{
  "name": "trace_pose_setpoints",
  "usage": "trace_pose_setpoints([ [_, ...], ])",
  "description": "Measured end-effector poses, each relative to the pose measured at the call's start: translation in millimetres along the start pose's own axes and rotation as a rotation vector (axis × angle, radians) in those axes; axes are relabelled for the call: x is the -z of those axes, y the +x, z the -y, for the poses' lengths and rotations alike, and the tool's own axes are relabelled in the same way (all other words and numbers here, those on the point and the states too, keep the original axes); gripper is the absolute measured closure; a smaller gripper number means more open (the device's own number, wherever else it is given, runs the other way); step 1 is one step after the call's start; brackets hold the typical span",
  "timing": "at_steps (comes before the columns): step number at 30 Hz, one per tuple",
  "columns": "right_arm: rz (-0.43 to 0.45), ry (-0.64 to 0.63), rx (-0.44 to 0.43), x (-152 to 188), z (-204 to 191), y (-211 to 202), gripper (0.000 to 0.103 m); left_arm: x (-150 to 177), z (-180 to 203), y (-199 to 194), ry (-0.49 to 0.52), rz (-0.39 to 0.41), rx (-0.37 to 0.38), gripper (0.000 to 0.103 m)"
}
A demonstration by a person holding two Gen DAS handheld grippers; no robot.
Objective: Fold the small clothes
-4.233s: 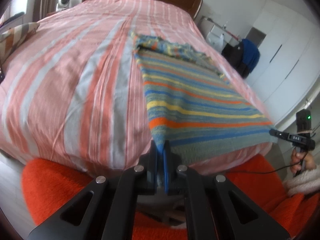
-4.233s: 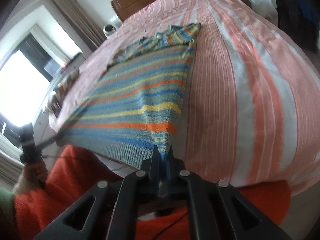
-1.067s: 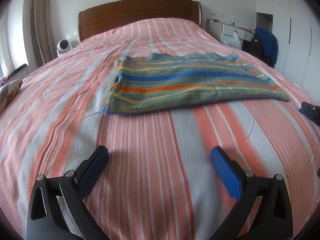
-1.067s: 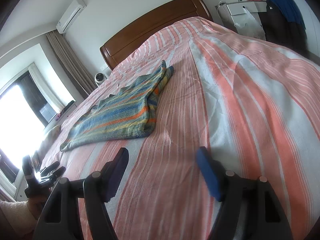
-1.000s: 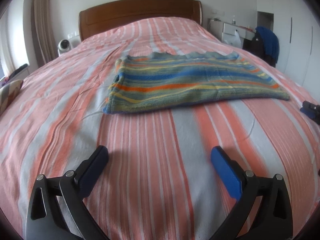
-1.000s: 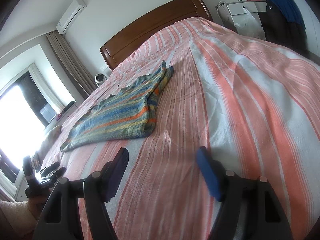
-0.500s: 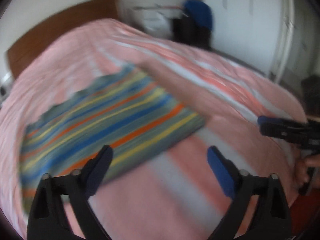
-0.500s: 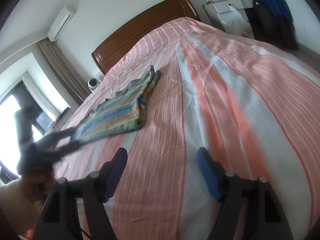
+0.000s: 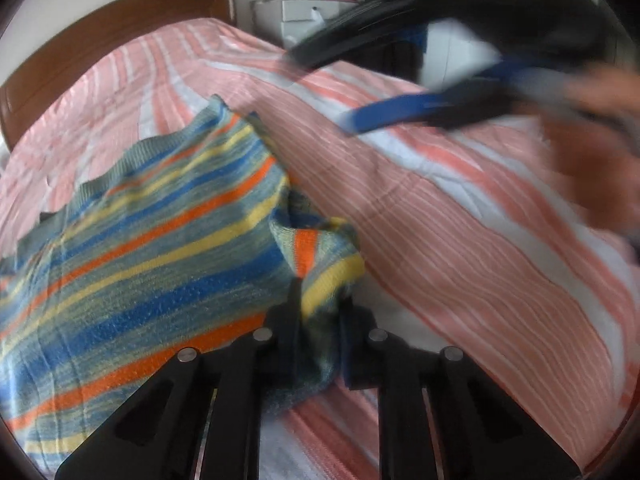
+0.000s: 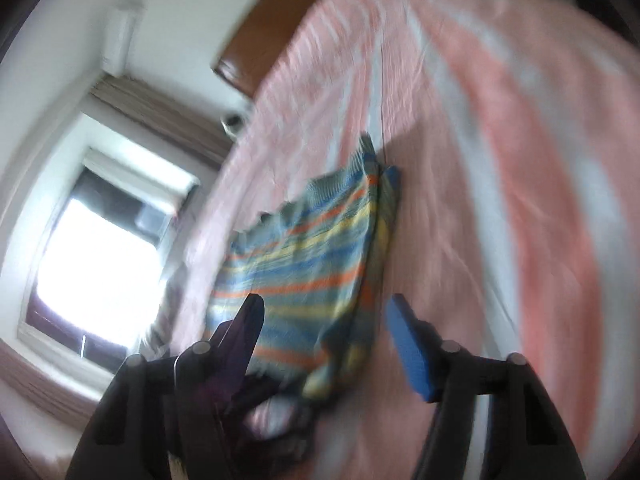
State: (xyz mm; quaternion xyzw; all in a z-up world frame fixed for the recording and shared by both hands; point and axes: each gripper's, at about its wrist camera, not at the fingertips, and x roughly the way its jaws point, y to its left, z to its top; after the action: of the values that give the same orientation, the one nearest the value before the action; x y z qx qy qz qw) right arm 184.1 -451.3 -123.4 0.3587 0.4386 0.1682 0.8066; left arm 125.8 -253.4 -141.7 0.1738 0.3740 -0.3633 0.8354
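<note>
the left gripper [image 9: 318,300] has just closed on the striped knit's [image 9: 160,240] bunched corner, while the right gripper [image 10: 324,324] (blurred, narrowing) gapes empty above it.

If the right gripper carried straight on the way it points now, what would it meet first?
Most likely the striped knit garment on the bed: the right gripper is open, with the garment's near edge between its fingers. The frame is blurred, so depth is uncertain.
</note>
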Motion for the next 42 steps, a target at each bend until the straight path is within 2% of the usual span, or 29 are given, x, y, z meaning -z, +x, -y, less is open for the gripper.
trace_pose_setpoints([
  [3,-0.049,0.030,0.098,-30,9,57,0.045,0,-2,-4,-0.013,0.007,0.015,0.092],
  [4,-0.046,0.069,0.101,-32,14,68,0.066,1,-6,-9,-0.033,0.016,0.030,0.093],
  [5,-0.034,0.095,0.096,-33,15,77,0.095,3,-10,-14,-0.055,0.024,0.044,0.093],
  [7,0.012,0.064,0.153,-32,3,79,0.095,11,-26,-34,-0.133,0.055,0.083,0.095],
  [8,0.036,0.035,0.150,-32,-8,76,0.095,13,-33,-42,-0.166,0.071,0.096,0.096],
  [11,0.074,-0.061,0.104,-36,-58,66,0.096,28,-67,-83,-0.289,0.141,0.121,0.097],
  [14,0.052,-0.187,0.050,-41,-125,80,0.095,45,-103,-119,-0.377,0.183,0.103,0.097],
  [17,0.001,-0.280,0.012,-44,-185,122,0.095,65,-140,-147,-0.451,0.195,0.043,0.097],
  [21,-0.082,-0.363,0.012,-27,-248,206,0.095,96,-183,-162,-0.540,0.167,-0.064,0.097],
  [22,-0.096,-0.373,0.012,-23,-257,226,0.095,106,-193,-163,-0.564,0.154,-0.111,0.095],
  [23,-0.113,-0.380,0.002,-14,-264,245,0.091,113,-200,-163,-0.575,0.138,-0.156,0.084],
  [24,-0.137,-0.366,-0.016,-9,-267,263,0.090,120,-207,-160,-0.582,0.106,-0.222,0.073],
  [25,-0.152,-0.333,-0.021,-7,-266,276,0.079,128,-213,-158,-0.584,0.068,-0.271,0.045],
  [26,-0.147,-0.282,-0.026,-5,-263,285,0.069,134,-217,-160,-0.589,0.050,-0.293,0.035],
  [27,-0.117,-0.220,-0.042,-2,-256,282,0.068,140,-220,-165,-0.596,0.059,-0.294,0.035],
  [29,-0.055,-0.153,-0.079,5,-243,262,0.068,149,-221,-182,-0.609,0.112,-0.254,0.026],
  [31,-0.027,-0.178,-0.075,11,-232,231,0.068,148,-215,-193,-0.610,0.166,-0.229,0.016],
  [34,-0.050,-0.331,-0.027,35,-226,185,0.068,134,-210,-189,-0.578,0.199,-0.210,0.012],
  [35,-0.083,-0.324,-0.065,51,-218,169,0.068,131,-210,-184,-0.566,0.185,-0.238,0.011],
  [37,-0.141,-0.272,-0.151,76,-204,157,0.069,126,-223,-160,-0.589,0.099,-0.323,0.011],
  [38,-0.153,-0.287,-0.105,88,-198,157,0.068,133,-236,-145,-0.639,0.006,-0.373,0.013],
  [39,-0.193,-0.342,0.057,109,-187,164,0.068,140,-245,-138,-0.686,-0.042,-0.378,0.013],
  [41,-0.238,-0.393,0.213,133,-173,171,0.068,148,-249,-155,-0.754,0.003,-0.355,0.014],
  [42,-0.194,-0.390,0.198,144,-171,158,0.068,150,-246,-167,-0.760,0.018,-0.364,0.014],
])
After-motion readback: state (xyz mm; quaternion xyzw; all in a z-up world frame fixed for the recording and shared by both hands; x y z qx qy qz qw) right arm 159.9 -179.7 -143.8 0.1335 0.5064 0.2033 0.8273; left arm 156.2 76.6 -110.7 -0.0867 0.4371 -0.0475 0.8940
